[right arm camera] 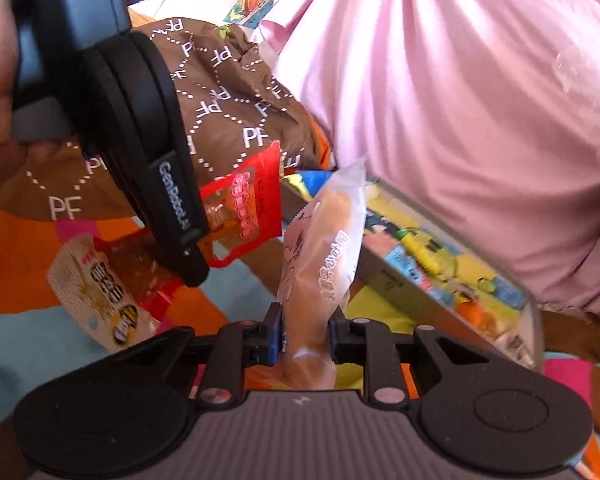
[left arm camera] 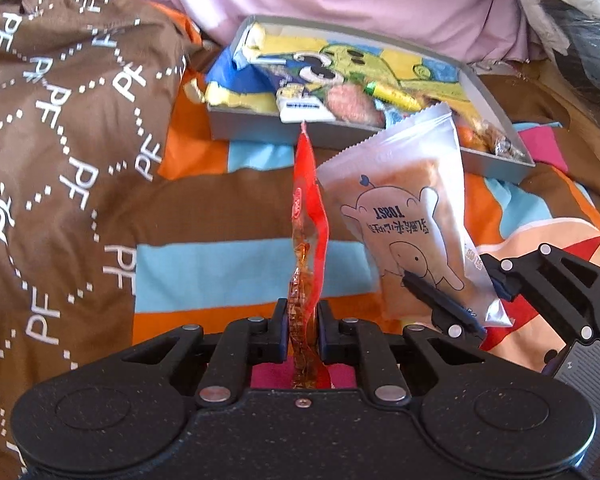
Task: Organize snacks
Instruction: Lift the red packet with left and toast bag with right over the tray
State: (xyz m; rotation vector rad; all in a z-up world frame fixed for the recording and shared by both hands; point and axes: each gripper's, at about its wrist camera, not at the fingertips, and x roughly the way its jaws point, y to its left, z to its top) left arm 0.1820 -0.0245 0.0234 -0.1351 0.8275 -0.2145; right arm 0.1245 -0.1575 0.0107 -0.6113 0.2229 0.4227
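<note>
Red sachet [left arm camera: 308, 216] is pinched by the left gripper [left arm camera: 303, 332], toast pack [right arm camera: 320, 264] by the right gripper [right arm camera: 304, 336] — carry both forward over the grey box [left arm camera: 256, 128] rim (packets crowd it), then release.

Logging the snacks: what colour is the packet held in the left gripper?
Red packet, clearest in the right wrist view.

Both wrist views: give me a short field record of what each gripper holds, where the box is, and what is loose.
left gripper: jaws shut on red snack packet
right gripper: jaws shut on toast packet
grey box: ahead on patterned bedding, already holds snacks
loose: white-and-red snack packet on bedding, outside box
in the air: both held packets, neither in box
</note>
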